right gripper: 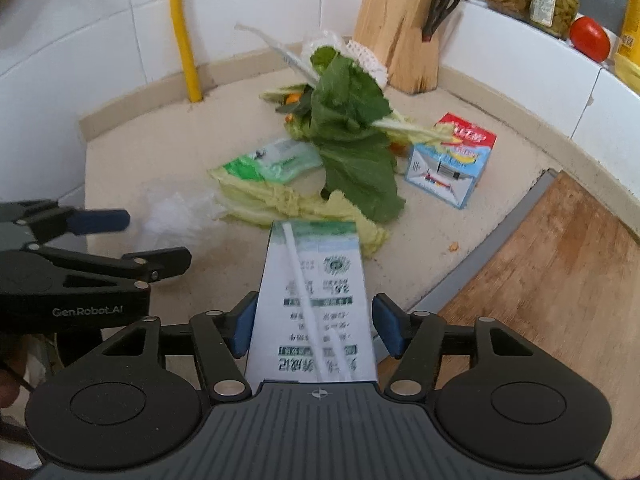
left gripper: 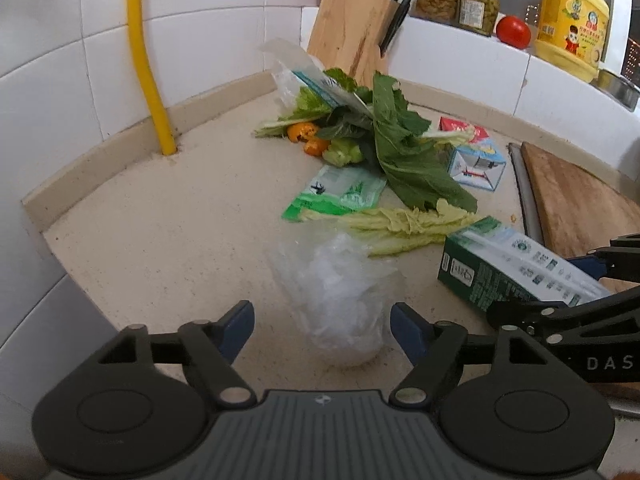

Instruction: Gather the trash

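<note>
A crumpled clear plastic bag (left gripper: 340,300) lies on the beige counter (left gripper: 180,220) between the jaws of my left gripper (left gripper: 322,326), which stands open with its pads off the bag. A green-and-white drink carton (right gripper: 316,300) with a white straw sits between the jaws of my right gripper (right gripper: 316,320). The left pad is against the carton and a narrow gap shows at the right pad. The carton's far end rests on the counter. Beyond lie pale cabbage leaves (left gripper: 400,224), a green packet (left gripper: 340,194), dark green leaves (left gripper: 400,148), orange peel (left gripper: 308,136) and a blue-and-red box (left gripper: 476,160).
A wooden knife block (left gripper: 352,36) stands in the back corner beside a yellow pipe (left gripper: 148,72). A wooden cutting board (left gripper: 580,204) lies to the right. On the tiled ledge stand jars (left gripper: 476,4), a tomato (left gripper: 514,32) and a yellow bottle (left gripper: 572,20).
</note>
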A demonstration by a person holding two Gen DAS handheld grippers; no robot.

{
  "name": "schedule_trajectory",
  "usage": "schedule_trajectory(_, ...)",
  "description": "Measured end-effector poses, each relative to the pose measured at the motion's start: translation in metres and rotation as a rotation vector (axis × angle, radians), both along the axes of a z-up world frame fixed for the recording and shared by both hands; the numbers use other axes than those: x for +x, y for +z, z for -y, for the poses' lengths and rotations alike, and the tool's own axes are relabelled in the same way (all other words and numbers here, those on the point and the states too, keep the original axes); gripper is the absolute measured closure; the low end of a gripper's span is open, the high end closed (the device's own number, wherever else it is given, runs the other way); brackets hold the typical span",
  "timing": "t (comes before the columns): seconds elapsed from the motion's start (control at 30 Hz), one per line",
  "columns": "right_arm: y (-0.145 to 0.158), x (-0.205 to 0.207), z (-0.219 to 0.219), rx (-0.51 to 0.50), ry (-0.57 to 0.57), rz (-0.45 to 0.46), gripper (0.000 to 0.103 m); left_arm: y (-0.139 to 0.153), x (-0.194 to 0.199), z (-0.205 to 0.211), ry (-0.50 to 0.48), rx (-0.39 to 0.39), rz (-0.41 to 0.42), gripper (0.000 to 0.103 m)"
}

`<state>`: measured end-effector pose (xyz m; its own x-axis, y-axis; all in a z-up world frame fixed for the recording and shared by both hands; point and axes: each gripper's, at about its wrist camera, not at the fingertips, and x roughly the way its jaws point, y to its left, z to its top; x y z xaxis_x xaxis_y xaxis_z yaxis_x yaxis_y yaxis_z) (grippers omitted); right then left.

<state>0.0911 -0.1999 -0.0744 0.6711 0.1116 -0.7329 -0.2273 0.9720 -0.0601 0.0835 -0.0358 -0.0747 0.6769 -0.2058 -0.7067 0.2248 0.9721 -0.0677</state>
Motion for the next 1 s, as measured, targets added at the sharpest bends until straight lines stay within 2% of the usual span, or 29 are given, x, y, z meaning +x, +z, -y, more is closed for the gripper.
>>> schedule_trajectory(0.03,-0.002,0.000,0.000,0.002,0.001,-0.005,0.035,0.000,-0.001,0.001,-0.001,0.003,0.000,0.034)
schedule_trajectory(0.1,-0.004,0.000,0.000,0.000,-0.006,-0.011,0.042,0.000,-0.001,0.002,-0.005,0.006,0.001,0.036)
schedule_trajectory(0.13,-0.004,0.001,0.001,0.005,-0.004,-0.012,0.042,0.000,-0.002,0.003,-0.011,0.005,0.002,0.048)
schedule_trajectory(0.17,-0.004,0.000,0.001,0.008,-0.005,-0.013,0.042,0.001,-0.001,0.004,-0.017,0.008,-0.005,0.063)
schedule_trajectory(0.23,-0.004,0.000,0.003,0.009,-0.012,-0.013,0.042,0.001,-0.001,0.005,-0.024,0.001,-0.028,0.069)
schedule_trajectory(0.5,0.008,-0.013,0.005,0.031,-0.027,0.019,0.042,0.014,-0.018,0.006,-0.048,-0.019,0.013,0.071)
schedule_trajectory(0.83,0.006,-0.035,0.003,0.021,-0.020,0.023,0.042,0.010,-0.036,0.008,-0.084,-0.006,-0.010,0.071)
schedule_trajectory(1.0,0.003,-0.041,-0.003,-0.016,-0.010,0.035,0.042,0.001,-0.039,0.007,-0.092,-0.003,-0.034,0.071)
